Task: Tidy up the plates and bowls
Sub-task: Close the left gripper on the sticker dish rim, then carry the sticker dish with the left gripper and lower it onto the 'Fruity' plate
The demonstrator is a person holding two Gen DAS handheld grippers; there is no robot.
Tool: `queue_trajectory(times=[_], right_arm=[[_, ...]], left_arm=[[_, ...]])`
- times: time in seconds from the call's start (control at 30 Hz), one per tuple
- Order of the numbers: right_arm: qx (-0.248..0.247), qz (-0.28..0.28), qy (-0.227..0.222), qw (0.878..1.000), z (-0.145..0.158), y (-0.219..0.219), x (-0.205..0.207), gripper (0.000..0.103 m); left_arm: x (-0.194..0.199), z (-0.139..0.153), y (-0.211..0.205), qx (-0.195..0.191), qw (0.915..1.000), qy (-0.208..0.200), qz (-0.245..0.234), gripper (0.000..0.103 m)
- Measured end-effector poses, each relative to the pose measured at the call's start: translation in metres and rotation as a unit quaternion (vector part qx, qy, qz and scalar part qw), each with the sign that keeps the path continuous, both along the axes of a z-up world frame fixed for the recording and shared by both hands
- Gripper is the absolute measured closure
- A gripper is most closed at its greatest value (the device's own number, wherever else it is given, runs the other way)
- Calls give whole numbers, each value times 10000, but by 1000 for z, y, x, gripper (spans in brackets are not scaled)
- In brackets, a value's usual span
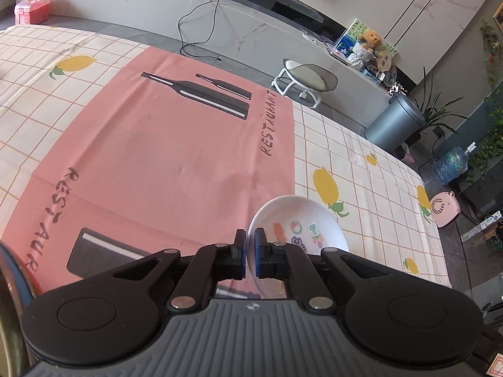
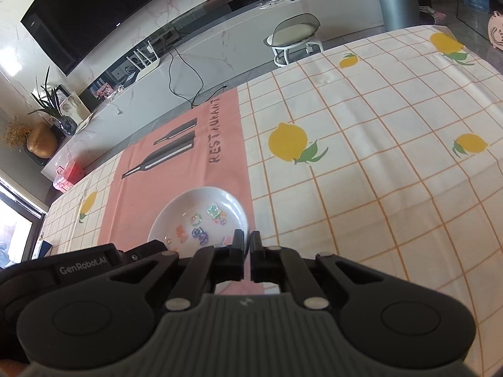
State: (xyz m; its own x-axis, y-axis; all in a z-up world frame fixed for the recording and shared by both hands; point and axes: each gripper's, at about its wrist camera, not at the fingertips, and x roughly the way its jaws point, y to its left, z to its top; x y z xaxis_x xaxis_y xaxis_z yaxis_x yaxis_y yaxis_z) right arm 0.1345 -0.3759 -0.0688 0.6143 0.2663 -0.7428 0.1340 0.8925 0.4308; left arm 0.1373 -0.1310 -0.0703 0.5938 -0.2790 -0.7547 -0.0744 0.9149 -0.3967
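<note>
A white bowl (image 1: 301, 220) with small coloured stickers inside is held above the pink placemat (image 1: 157, 144). My left gripper (image 1: 250, 242) is shut on the bowl's rim, one finger inside and one outside. The same bowl (image 2: 201, 216) shows in the right wrist view, with the left gripper's body (image 2: 85, 264) at its near left edge. My right gripper (image 2: 246, 242) is shut with nothing between its fingers, just right of the bowl's near rim; I cannot tell whether it touches the bowl.
The table wears a checked lemon-print cloth (image 2: 377, 157) with the pink "RESTAURANT" placemat (image 2: 176, 169) on it. Beyond the far edge stand a white stool (image 1: 305, 83), a grey bin (image 1: 393, 122) and a low marble counter (image 1: 157, 9).
</note>
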Motion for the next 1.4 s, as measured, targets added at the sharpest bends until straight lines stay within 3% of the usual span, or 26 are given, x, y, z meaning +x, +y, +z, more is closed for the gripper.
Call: queue_trajectory(times=[0.33, 0.73, 0.93, 1.4], right_arm=[[137, 89, -48, 9999, 21, 4, -65, 103], [160, 173, 192, 9995, 13, 10, -114, 103], [-92, 326, 347, 9988, 2, 19, -119, 103], [-400, 480, 494, 9968, -14, 34, -115, 103]], left_arm=[[-56, 15, 12, -7, 9995, 18, -314, 99], [-99, 2, 13, 345, 9955, 193, -860, 99], [-106, -13, 18, 429, 9941, 447, -888, 99], [-108, -26, 17, 687, 9929, 405, -880, 99]])
